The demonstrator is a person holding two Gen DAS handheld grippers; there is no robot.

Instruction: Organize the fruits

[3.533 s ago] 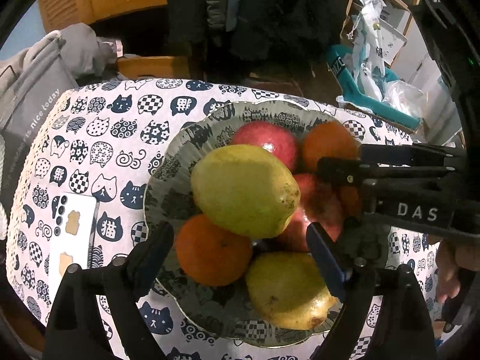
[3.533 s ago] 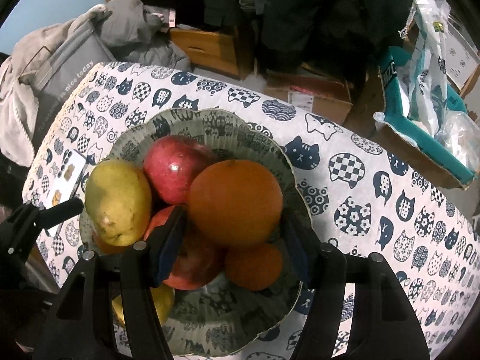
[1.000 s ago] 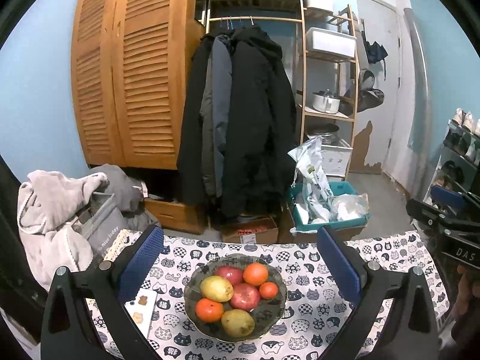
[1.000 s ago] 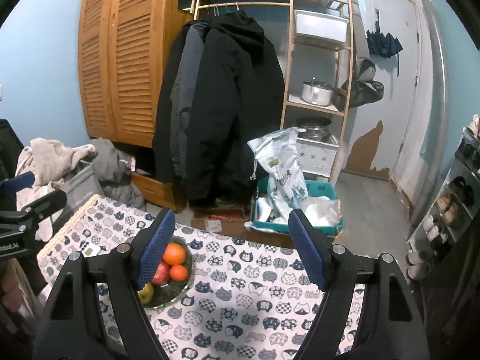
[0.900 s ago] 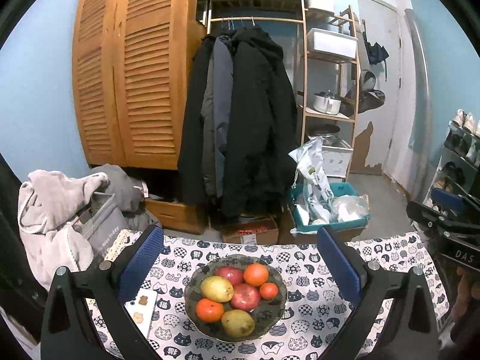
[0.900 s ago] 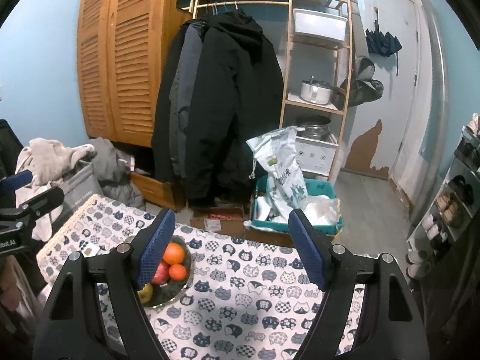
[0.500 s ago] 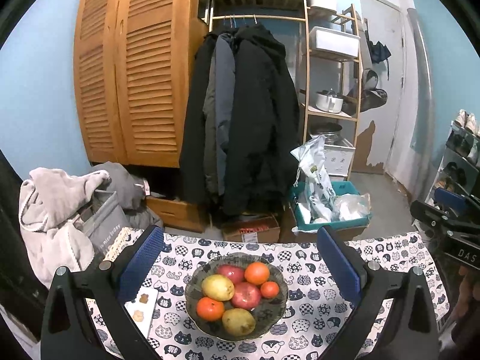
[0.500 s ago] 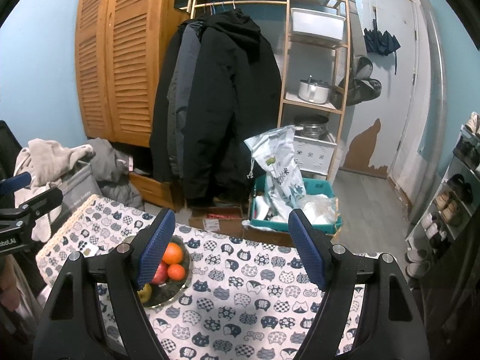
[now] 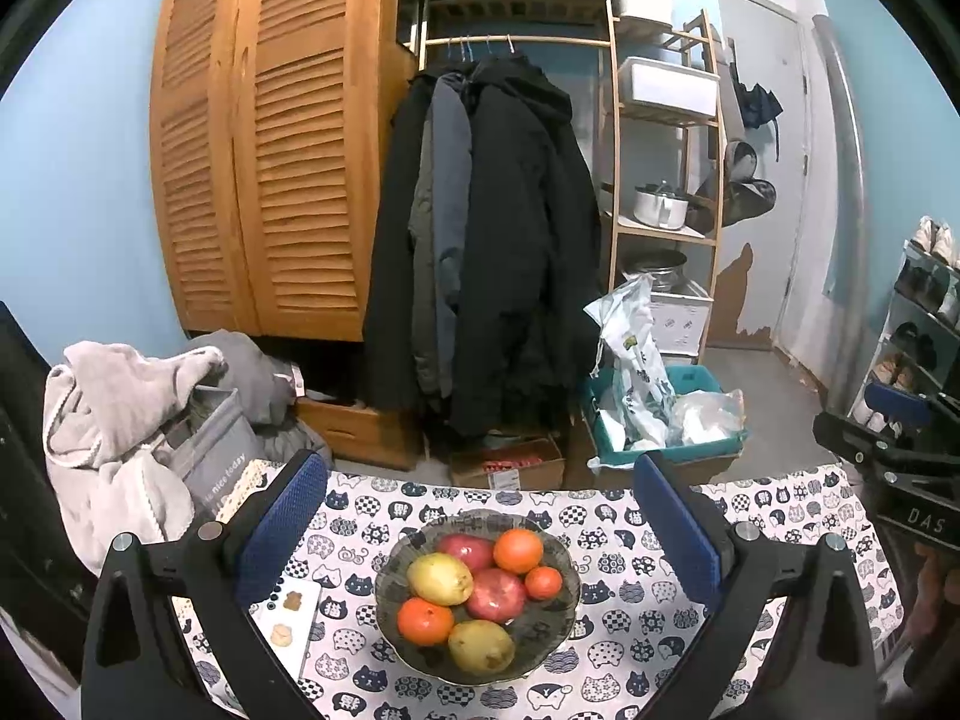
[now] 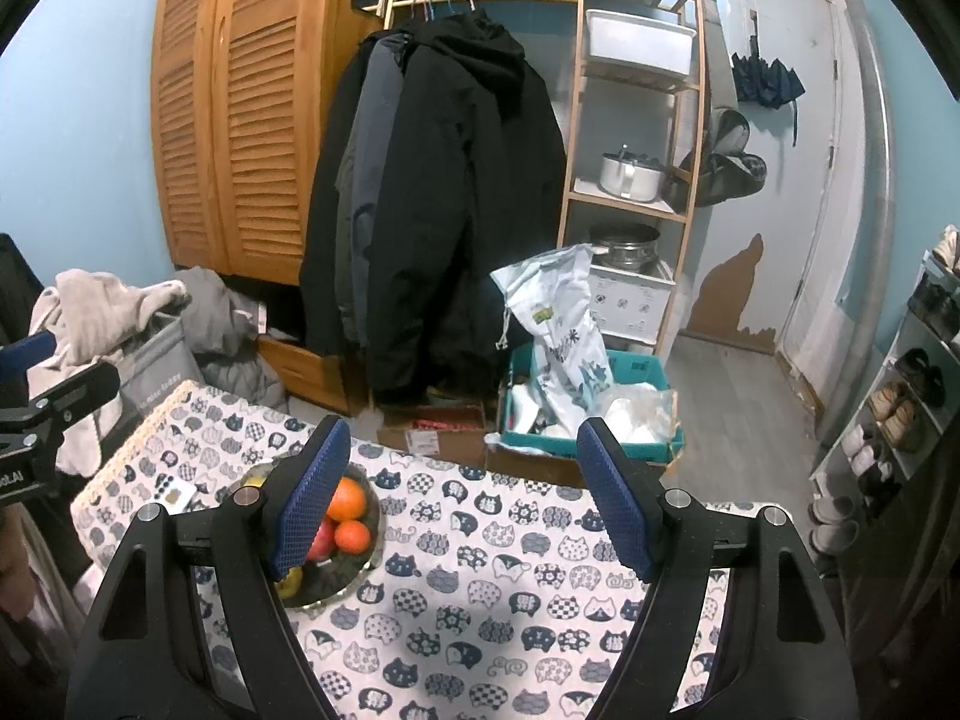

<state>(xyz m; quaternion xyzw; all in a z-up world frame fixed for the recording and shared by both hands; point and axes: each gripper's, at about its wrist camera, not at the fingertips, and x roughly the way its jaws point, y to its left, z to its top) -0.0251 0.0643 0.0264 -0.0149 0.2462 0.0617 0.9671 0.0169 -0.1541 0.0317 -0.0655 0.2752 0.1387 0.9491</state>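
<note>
Toward the left edge of the surface (image 9: 774, 516) lies a phone (image 9: 288, 618), and just right of it sits our bowl (image 9: 567, 558) of fruit — two pears (image 9: 439, 578), two red apples (image 9: 497, 594) and three oranges (image 9: 518, 550), all piled inside it. Our left claw (image 9: 477, 531) hangs released and empty, well back from the bowl, which lies straight ahead between its pads. Our right claw (image 10: 462, 498) is released too, aimed at the bare cloth — the bowl sits off to its left. We judge the left the nearer and better lined up.
</note>
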